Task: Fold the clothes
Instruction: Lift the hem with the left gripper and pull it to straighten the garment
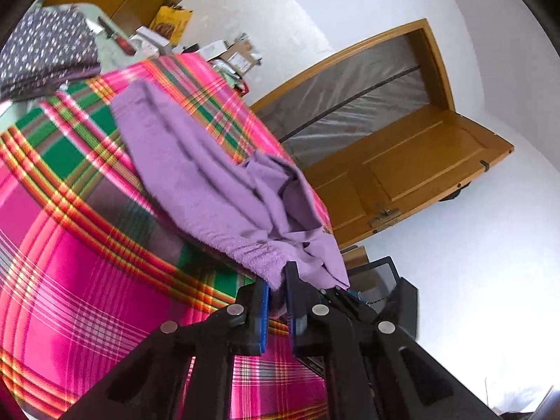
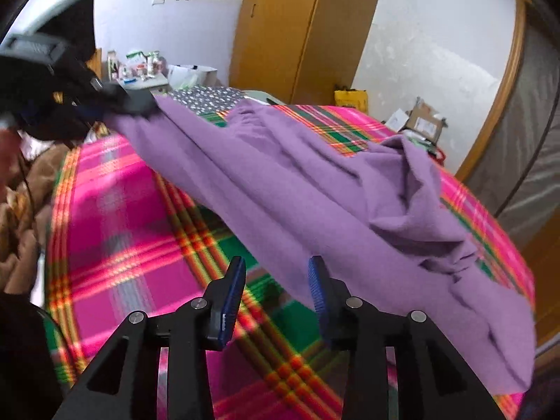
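Purple fleece, a soft garment (image 1: 210, 175), stretches above the pink, green and orange plaid bedspread (image 1: 70, 280), lifted at one end and sagging back toward the plaid at the other. Relative to that bedspread, the left gripper (image 1: 277, 301) sits over its near edge with its blue-padded jaws pressed almost together on a hem of the purple garment, the cloth bunching out just above the pads. In the right wrist view the same gripper (image 2: 140, 105) appears over the far left part of the bedspread, the garment (image 2: 315, 182) running from it in a taut, slanted sheet down toward the right edge of the plaid, where its loose end folds and droops past the edge.

The right gripper (image 2: 276, 280) hovers above the middle of the bedspread with its jaws standing apart. Nothing is pinched between its blue pads; the lower edge of the purple cloth hangs just beyond the right-hand finger (image 2: 320, 290), and whether it brushes it I cannot tell.

Beyond the far side of the bedspread lies a dark cloth with small white dots (image 2: 206, 98). Farther past it stand a cluttered small table (image 2: 143, 80), a yellow bag (image 2: 350, 99) and cardboard boxes (image 2: 425, 120) against the white wall. A wooden door (image 1: 402, 175) stands open off the bedspread's side in the left wrist view.
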Action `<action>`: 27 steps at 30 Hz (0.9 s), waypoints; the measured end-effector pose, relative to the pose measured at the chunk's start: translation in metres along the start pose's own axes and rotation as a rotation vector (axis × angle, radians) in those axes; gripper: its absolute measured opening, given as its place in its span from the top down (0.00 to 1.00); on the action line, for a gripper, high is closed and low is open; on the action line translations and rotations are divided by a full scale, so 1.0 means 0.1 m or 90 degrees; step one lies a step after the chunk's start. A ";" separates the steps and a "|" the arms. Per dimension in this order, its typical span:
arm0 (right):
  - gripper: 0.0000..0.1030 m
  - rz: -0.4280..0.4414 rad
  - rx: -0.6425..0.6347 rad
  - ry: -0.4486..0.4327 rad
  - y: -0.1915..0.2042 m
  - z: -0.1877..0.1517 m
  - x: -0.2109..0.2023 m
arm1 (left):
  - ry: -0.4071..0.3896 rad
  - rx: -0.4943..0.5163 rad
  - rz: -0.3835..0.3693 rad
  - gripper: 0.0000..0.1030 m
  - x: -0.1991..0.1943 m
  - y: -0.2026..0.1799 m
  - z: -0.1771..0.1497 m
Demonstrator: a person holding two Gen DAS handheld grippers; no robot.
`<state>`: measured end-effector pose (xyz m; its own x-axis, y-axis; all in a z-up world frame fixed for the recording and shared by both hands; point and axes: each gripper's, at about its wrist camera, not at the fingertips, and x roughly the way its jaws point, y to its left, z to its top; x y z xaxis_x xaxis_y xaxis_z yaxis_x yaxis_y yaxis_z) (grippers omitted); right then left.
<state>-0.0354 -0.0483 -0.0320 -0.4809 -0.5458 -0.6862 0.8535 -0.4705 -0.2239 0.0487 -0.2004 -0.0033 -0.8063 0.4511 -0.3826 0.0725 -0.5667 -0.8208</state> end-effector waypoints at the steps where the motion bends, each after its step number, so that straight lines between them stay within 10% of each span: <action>1: 0.63 -0.013 -0.012 0.000 -0.01 -0.01 0.01 | -0.001 0.002 0.000 0.92 -0.02 -0.02 0.01; 5: 0.97 -0.074 -0.047 0.019 -0.03 -0.04 0.07 | 0.005 0.005 0.017 0.92 -0.07 0.00 0.08; 18: 0.98 0.164 -0.082 -0.054 0.35 0.23 -0.49 | -0.084 -0.002 0.144 0.92 -0.93 0.23 0.16; 27: 0.81 0.270 -0.122 0.002 0.62 0.30 -0.39 | 0.011 -0.026 0.256 0.92 -0.87 0.68 -0.12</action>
<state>0.0302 -0.0770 0.0010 -0.0816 -0.6594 -0.7473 0.9964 -0.0695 -0.0475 0.1313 -0.2701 -0.0310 -0.6982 0.2107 -0.6842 0.4045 -0.6724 -0.6199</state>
